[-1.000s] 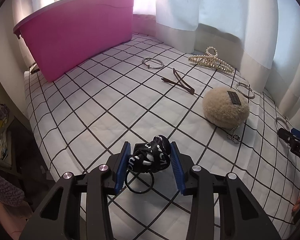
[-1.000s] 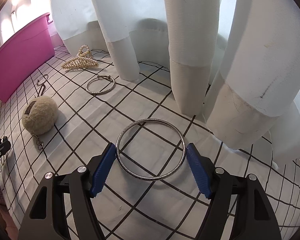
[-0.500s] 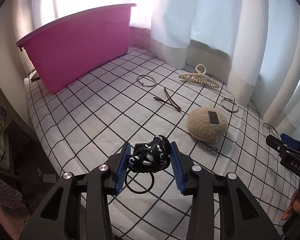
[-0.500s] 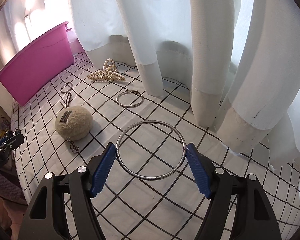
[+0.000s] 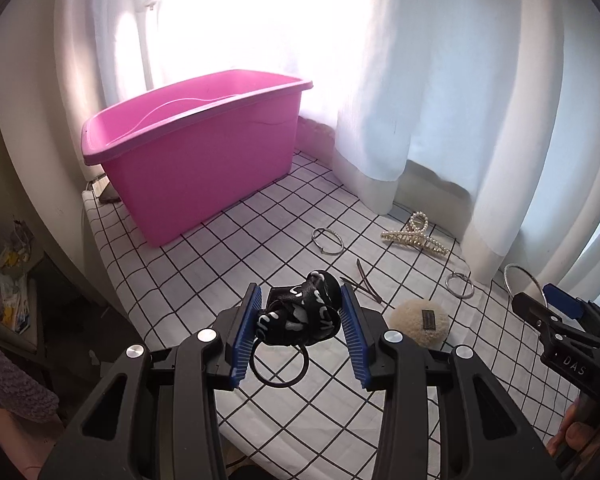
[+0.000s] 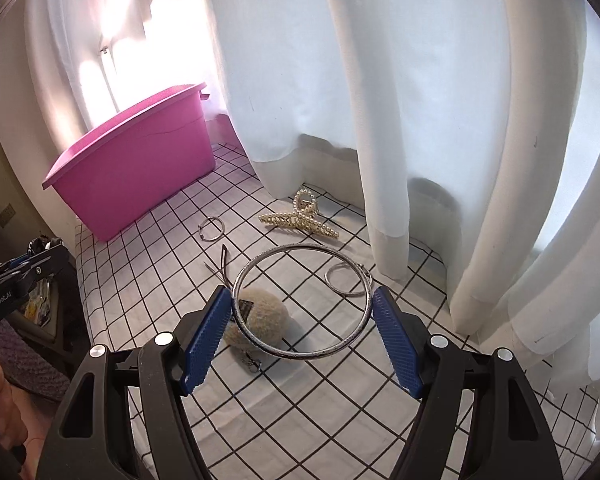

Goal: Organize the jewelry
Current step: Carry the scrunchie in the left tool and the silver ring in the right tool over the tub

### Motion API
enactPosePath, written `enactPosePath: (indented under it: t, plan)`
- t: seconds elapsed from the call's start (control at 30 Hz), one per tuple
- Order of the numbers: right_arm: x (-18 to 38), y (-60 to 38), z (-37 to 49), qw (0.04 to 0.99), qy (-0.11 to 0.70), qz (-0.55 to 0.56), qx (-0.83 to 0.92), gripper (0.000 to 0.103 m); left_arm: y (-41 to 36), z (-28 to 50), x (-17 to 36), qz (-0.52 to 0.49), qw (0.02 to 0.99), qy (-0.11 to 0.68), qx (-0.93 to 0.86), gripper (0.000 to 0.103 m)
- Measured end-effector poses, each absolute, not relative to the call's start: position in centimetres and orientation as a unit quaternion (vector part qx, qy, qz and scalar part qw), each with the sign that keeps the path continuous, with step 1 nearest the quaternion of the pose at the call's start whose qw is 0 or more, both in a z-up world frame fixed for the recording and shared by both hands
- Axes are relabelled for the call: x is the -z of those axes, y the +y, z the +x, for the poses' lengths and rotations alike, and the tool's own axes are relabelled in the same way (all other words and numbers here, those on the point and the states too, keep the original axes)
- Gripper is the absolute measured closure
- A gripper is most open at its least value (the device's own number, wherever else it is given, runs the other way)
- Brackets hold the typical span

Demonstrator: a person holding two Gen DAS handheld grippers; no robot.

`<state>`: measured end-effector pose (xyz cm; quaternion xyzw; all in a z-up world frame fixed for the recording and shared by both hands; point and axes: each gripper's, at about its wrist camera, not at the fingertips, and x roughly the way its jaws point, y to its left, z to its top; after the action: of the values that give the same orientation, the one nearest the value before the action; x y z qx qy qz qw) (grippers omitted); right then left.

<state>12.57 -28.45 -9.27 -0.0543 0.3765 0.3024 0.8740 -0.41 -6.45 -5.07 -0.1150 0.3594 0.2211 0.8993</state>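
Pink plastic tub [image 5: 204, 160] at the far left corner of the worktop [image 5: 172, 264], open-topped, rim now seen from above where a second ago only its side wall loomed. Inside mostly hidden; possibly empty, hard to tell through the glare.

White curtains [image 5: 440, 100] draped along the far edge, hems resting on the checked cloth.

Left on the cloth, toward the far right: fluffy cream pompom [image 5: 420, 322], pearl hair claw [image 5: 416, 238] near the curtain hem, two small metal hoops [image 5: 327, 241], a thin brown hairpin [image 5: 362, 282] between them.

Right tongs [image 6: 302, 294] clenched across a large silver bangle [image 6: 305, 245], blue pads pressing on its opposite sides, ring raised clear of the cloth with the pompom showing through it below.

Left tongs [image 5: 300, 294] clamped on a black scrunchie [image 5: 296, 320] with white lettering, its elastic loop dangling free beneath.

Changed over the last second: both loads lifted well off the worktop, grip unchanged on each, loose pieces looking smaller and farther below.

Meaning for the task: pick-up done for these two pieces; probably carrying to the tub next, with five smaller items awaiting collection.
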Motion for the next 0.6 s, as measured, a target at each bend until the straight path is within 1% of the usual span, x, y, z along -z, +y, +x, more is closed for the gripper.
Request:
enactPosePath:
  t: [0.27, 0.43, 0.6]
  plan:
    - [4.2, -22.3, 13.7, 0.885, 0.341, -0.043, -0.314, 0.033, -1.0, 1.3, 0.8, -0.106, 0.914, 0.331, -0.207, 0.064]
    - [0.8, -17.3, 14.7, 0.892, 0.322, -0.040, -0.316, 0.033, 4.0, 2.8, -1.9, -0.099, 0.923, 0.318, -0.192, 0.064]
    - [-1.6, -11.1, 15.6, 0.895, 0.301, -0.032, -0.329, 0.033, 9.6, 3.9, -3.3, -0.096, 0.926, 0.310, -0.194, 0.064]
